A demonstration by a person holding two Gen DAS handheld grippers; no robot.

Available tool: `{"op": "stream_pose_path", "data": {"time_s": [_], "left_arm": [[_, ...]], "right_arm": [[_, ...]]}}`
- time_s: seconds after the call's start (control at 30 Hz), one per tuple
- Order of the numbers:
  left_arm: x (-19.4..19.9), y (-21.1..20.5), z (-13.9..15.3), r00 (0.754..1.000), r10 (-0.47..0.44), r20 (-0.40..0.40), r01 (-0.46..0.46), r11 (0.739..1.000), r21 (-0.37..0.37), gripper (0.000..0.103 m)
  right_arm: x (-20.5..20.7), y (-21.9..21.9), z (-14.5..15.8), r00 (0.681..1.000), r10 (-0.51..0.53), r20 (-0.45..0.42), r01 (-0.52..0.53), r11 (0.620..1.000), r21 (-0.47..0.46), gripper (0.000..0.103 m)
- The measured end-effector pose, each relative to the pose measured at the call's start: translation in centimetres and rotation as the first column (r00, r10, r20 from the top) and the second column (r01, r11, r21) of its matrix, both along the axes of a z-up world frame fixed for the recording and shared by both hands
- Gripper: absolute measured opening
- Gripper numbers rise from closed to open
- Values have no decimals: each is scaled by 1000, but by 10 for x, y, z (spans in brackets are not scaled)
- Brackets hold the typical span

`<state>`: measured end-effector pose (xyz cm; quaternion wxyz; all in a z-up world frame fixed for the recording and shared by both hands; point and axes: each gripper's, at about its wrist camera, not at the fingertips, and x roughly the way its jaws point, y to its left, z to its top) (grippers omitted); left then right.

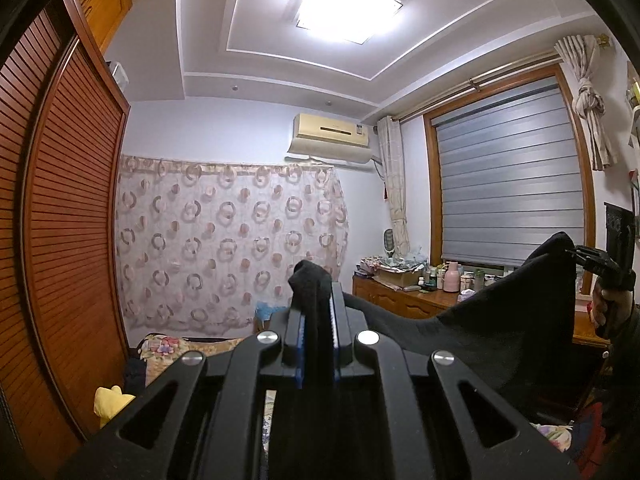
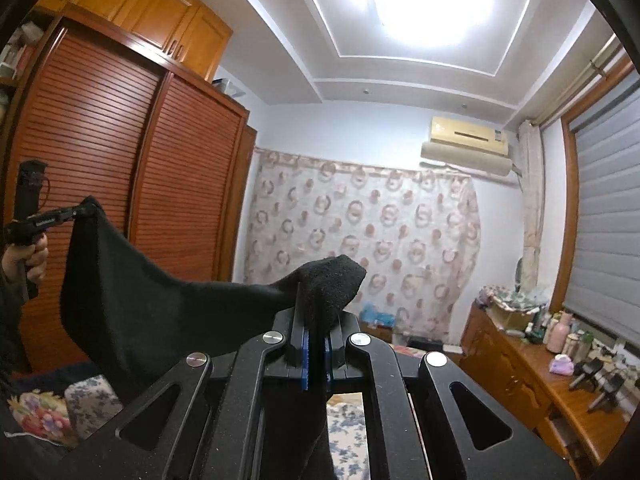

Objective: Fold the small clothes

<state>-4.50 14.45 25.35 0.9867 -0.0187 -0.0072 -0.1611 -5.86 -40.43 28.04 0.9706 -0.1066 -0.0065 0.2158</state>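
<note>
You hold the black garment (image 1: pixel 500 304) in the air, stretched between both tongs. The left tongs (image 1: pixel 318 320) are pressed together on one corner of it; a tuft of cloth stands up past the blue pads (image 1: pixel 301 344). The right tongs (image 2: pixel 316 336) pinch the opposite corner the same way. Each tool shows in the other's view: the right tongs at the far right of the left view, the left tongs (image 2: pixel 86 210) at the far left of the right view, each with cloth at its tip.

Step in hand, as I judge it: lift and spread, before the first fold. The top edge sags in a shallow curve between the two grips, so the piece is not yet taut. The next move calls for drawing the corners apart until the edge runs straight, then lowering the cloth flat onto the bed (image 2: pixel 348 432) below.

Materials: the garment is matte black, soft, with a fuzzy knit nap and no sheen; it drapes in heavy, rounded folds. Its full outline is hidden below the tongs, so the kind of garment cannot be told. The bed cover carries a blue floral print.
</note>
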Motion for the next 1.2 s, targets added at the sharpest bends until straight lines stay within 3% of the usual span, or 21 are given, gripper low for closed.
{"op": "stream_pose_path", "data": {"time_s": [0.2, 0.3, 0.4, 0.5, 0.67, 0.77, 1.0, 1.07, 1.13, 1.2], "left_arm": [[21, -12, -12, 999, 15, -40, -14, 1000, 12, 8], [48, -19, -29, 995, 34, -92, -31, 999, 29, 8], [83, -27, -59, 983, 71, -167, -60, 996, 69, 8], [129, -35, -106, 958, 106, -265, -79, 990, 113, 8], [193, -51, -185, 899, 138, -417, -80, 985, 153, 8], [211, -66, -211, 879, 147, -454, -77, 983, 169, 8], [231, -81, -231, 857, 173, -485, -87, 977, 195, 10], [232, -81, -233, 852, 167, -497, -80, 978, 191, 14], [228, -79, -233, 853, 150, -500, -64, 981, 184, 22], [220, -73, -234, 859, 149, -491, -59, 979, 194, 27]], "right_arm": [[13, -12, -3, 999, -37, -27, 37, 999, -3, 2], [39, -14, -15, 995, -59, -75, 58, 998, -23, 2], [81, -15, -50, 981, -107, -159, 99, 993, -62, 2], [133, -14, -103, 952, -155, -265, 130, 985, -110, 2], [218, -13, -203, 872, -240, -426, 181, 968, -174, 2], [251, -17, -243, 836, -267, -479, 204, 962, -181, 2], [292, -31, -272, 784, -312, -537, 276, 949, -149, 3], [295, -33, -272, 771, -316, -553, 296, 947, -129, 10], [291, -29, -270, 768, -325, -552, 309, 943, -125, 28], [284, -29, -268, 777, -312, -546, 298, 947, -119, 38]]}}
